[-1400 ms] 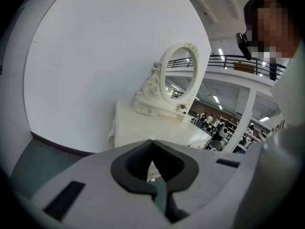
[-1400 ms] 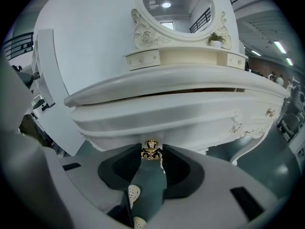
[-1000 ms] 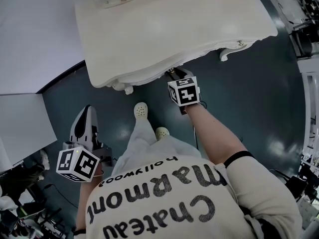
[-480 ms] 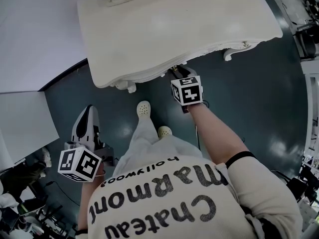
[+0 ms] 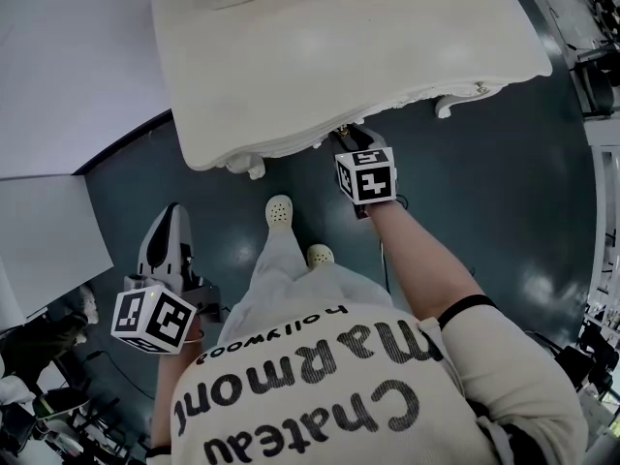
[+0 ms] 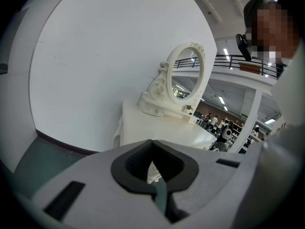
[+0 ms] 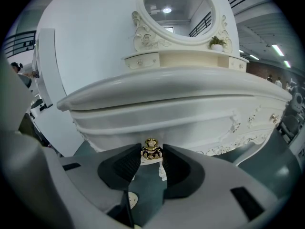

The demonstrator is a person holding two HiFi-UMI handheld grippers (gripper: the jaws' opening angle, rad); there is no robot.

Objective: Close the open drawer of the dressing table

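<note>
The right gripper (image 7: 151, 157) has its jaws drawn in narrow onto the gold knob (image 7: 151, 150) of the drawer (image 7: 190, 128). The drawer sits in the front of the white dressing table (image 7: 200, 97), just under the overhanging top; in the head view that overhang hides the drawer front, and no view settles whether it lies flush. The front is cream-white and bowed, with carved scrollwork along its lower edge and an oval mirror (image 7: 177, 6) above, its top cut off, while the left gripper (image 6: 152, 149), jaws pressed together on nothing, hangs low at the person's side, well apart from the table.
</note>
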